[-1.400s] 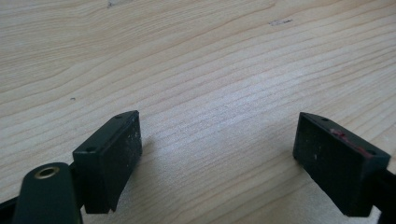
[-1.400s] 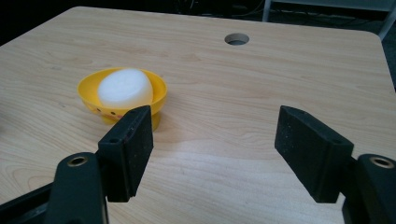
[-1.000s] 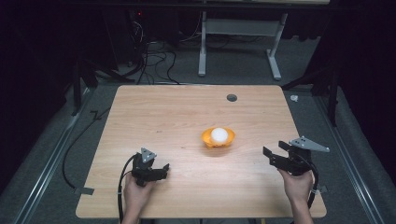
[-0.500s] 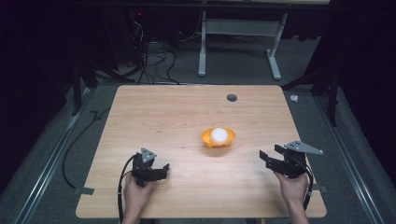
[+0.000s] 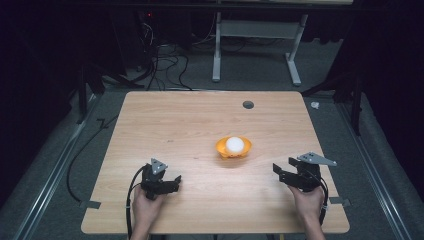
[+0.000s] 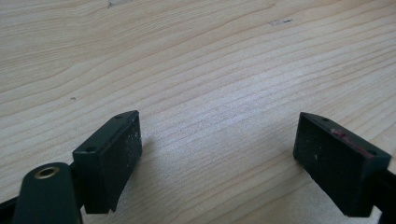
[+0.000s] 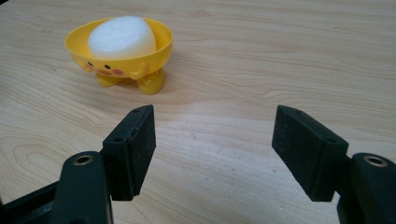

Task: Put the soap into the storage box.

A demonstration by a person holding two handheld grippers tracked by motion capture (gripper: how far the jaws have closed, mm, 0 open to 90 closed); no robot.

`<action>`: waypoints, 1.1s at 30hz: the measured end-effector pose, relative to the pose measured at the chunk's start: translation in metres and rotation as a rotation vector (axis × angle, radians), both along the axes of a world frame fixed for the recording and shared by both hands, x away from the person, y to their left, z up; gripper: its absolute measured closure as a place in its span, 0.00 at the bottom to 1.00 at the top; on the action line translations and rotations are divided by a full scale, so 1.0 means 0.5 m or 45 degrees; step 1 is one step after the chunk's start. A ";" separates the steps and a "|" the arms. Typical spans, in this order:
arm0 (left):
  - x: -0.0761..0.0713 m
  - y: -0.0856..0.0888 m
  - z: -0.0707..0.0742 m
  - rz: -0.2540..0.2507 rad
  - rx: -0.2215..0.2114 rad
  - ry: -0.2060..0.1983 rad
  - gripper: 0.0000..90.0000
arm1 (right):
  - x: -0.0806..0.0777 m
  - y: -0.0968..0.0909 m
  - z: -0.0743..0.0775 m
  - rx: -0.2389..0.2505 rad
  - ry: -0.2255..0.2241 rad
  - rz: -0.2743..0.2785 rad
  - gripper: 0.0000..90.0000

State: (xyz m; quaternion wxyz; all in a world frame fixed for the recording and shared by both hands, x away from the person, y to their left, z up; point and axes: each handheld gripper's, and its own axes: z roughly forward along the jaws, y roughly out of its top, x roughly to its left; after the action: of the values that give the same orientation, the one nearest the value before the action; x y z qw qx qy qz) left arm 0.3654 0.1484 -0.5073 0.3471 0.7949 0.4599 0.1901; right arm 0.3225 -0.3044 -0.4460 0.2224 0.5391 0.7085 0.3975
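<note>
One small yellow bowl [image 5: 233, 149] sits right of centre on the table [image 5: 175, 125], standing on stubby feet with a painted face on its side, and a white ball [image 5: 235, 144] rests inside it. I judge the feet to be the weak point: the bowl looks light and top-heavy, so if I bring a tool in low and clip a foot or the rim, it could tip or skid and roll the ball out across the wood. Pinching the rounded ball off-centre could also squirt it sideways.

My right tool [image 5: 287, 176] is the nearer one, held low at the table's near right, well apart from the bowl, jaws spread wide and empty; in the right gripper view the bowl [image 7: 122, 53] lies ahead and to the left of its line, so I would need to swing in before closing. My left tool [image 5: 170, 183] hovers at the near left, also wide open, aimed over bare wood with nothing between its jaws.
</note>
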 end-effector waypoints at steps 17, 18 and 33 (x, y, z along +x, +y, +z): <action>0.000 0.000 0.000 -0.001 0.000 0.000 0.17 | 0.018 0.025 -0.036 -0.044 0.045 0.028 0.35; 0.000 0.000 0.000 -0.001 0.000 0.000 0.17 | 0.019 0.027 -0.038 -0.041 0.045 0.026 0.35; 0.000 0.000 0.000 -0.001 0.000 0.000 0.17 | 0.025 0.054 -0.069 -0.159 0.076 0.027 0.36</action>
State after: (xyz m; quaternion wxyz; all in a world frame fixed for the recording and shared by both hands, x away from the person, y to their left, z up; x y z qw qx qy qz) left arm 0.3653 0.1484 -0.5073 0.3471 0.7951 0.4596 0.1901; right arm 0.3350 -0.2775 -0.4806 0.2299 0.5283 0.7439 0.3386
